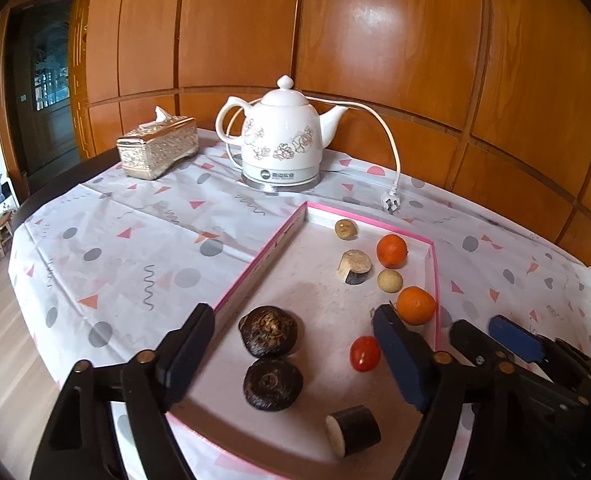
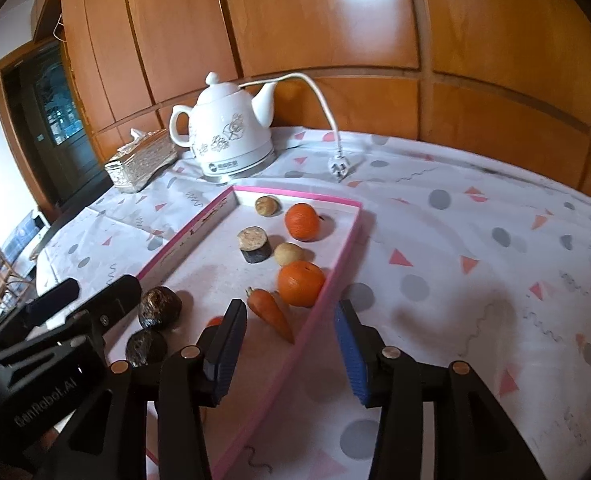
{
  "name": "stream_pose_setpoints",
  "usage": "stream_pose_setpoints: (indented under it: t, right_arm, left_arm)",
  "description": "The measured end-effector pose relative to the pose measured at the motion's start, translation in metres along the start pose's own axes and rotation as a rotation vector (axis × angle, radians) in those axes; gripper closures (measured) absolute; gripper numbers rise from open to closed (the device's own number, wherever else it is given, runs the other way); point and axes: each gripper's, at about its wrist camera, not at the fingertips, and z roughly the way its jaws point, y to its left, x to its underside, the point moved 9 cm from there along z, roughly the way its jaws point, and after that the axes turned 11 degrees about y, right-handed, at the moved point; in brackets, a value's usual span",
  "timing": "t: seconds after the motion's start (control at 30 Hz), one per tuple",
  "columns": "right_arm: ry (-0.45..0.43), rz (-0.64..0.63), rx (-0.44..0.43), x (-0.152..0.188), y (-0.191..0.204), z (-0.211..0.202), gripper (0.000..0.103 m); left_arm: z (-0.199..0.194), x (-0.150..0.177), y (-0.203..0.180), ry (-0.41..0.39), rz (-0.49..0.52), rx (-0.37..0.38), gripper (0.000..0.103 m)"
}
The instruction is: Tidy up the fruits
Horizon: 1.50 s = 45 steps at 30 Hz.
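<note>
Left-wrist view first: the left gripper (image 1: 295,344) has its jaws spread wide with nothing pressed between the pads, hanging over the near end of the pink-rimmed tray (image 1: 255,264). Between those fingers lie two dark, wrinkled round fruits (image 1: 268,331), one just behind the other, almost touching, and a small red tomato (image 1: 364,353) close to the right-hand finger. Only this camera shows the tomato whole, plus a dark-skinned cut chunk (image 1: 353,430) with a pale face at the tray's near edge.

Over to the right-wrist view, and it has something the other one hides: a carrot (image 2: 271,314) lying tip toward the camera, right beside the near orange (image 2: 300,283). The right gripper (image 2: 291,344) is partly open, empty, straddling the tray's right rim, one finger over the tray, one over the tablecloth (image 2: 475,240).

Further back in the tray: a second cut chunk (image 2: 255,245) standing pale face up, a small tan ball (image 2: 289,253) between the two oranges, the far orange (image 2: 302,222), and another tan ball (image 2: 266,205) in the far corner. All of it loose on the tray floor.

Beyond the tray, a white floral kettle (image 1: 279,140) with its plug (image 1: 391,202) lying unplugged, and a silver tissue box (image 1: 157,148) to its left.
</note>
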Motion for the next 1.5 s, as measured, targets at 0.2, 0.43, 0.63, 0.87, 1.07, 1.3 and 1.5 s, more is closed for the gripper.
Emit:
stream_pose_setpoints:
  t: [0.2, 0.43, 0.63, 0.87, 1.07, 1.3, 1.5]
  right_arm:
    - [-0.018, 0.018, 0.072, 0.022, -0.004, -0.009, 0.056]
    - [-0.005, 0.006, 0.083, 0.031, -0.002, -0.011, 0.056]
    - [-0.017, -0.016, 0.088, 0.032, 0.004, -0.015, 0.056]
    - [-0.012, -0.022, 0.088, 0.033, 0.007, -0.014, 0.056]
    - [-0.012, -0.029, 0.086, 0.033, 0.008, -0.015, 0.056]
    - [-0.014, -0.036, 0.086, 0.033, 0.010, -0.016, 0.056]
    - [-0.019, -0.045, 0.088, 0.033, 0.011, -0.017, 0.056]
  left_arm:
    - [-0.012, 0.009, 0.008, -0.010, -0.016, -0.018, 0.006]
    - [-0.020, 0.015, 0.009, -0.013, -0.016, -0.030, 0.000]
    - [-0.027, 0.015, 0.007, -0.026, -0.013, -0.023, 0.000]
    - [-0.027, 0.016, 0.010, -0.016, -0.025, -0.047, 0.000]
    - [-0.031, 0.016, 0.015, -0.028, -0.035, -0.072, 0.000]
    - [-0.035, 0.015, 0.017, -0.040, -0.051, -0.070, 0.000]
    - [-0.035, 0.015, 0.017, -0.038, -0.056, -0.074, 0.000]
